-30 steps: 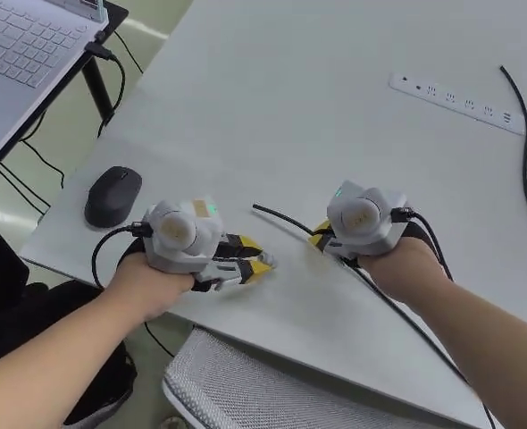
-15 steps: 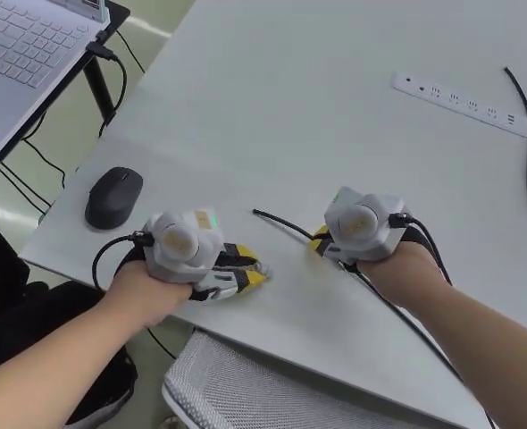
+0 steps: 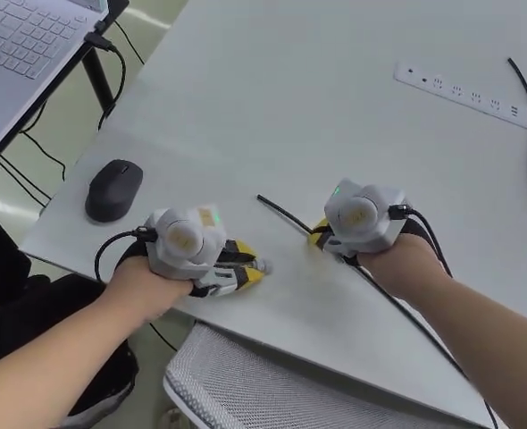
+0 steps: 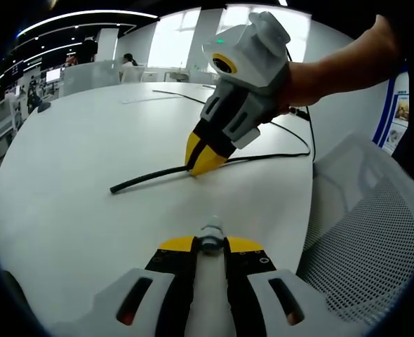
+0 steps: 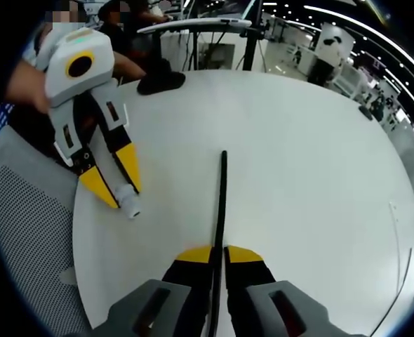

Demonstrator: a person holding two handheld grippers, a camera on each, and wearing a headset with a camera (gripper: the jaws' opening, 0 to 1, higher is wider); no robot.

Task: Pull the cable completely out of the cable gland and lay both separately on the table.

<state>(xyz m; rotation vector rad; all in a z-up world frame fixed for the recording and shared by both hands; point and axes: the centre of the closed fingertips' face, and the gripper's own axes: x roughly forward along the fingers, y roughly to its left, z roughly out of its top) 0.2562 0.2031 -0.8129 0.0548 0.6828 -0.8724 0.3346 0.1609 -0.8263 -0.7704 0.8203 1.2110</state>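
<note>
**Cable and gland apart, each pinched in its own gripper**

In the lower centre of the head view, both grippers sit low over the near edge of the white table (image 3: pixel 272 107). The left gripper (image 3: pixel 248 268) is at lower left. Its yellow-tipped jaws are closed down on the small grey cable gland (image 3: pixel 260 265), whose end pokes out past the tips. In the left gripper view the gland (image 4: pixel 210 235) sits between the two tips at bottom centre, just above the tabletop.

The right gripper (image 3: pixel 319 235) lies to the right of it, apart from the left one. Its jaws are nearly together and clamp the black cable (image 3: pixel 281 212). In the right gripper view the cable (image 5: pixel 222 189) runs straight up from between the tips to a free end near the middle of the frame, lying on the table. No part of the cable reaches the gland, and bare table shows between them.

A black mouse (image 3: pixel 113 189) rests at the left of the head view. A laptop (image 3: pixel 22 54) fills the upper left corner and a white power strip (image 3: pixel 464 94) lies at upper right. A mesh chair (image 3: pixel 246 384) shows along the bottom edge.
</note>
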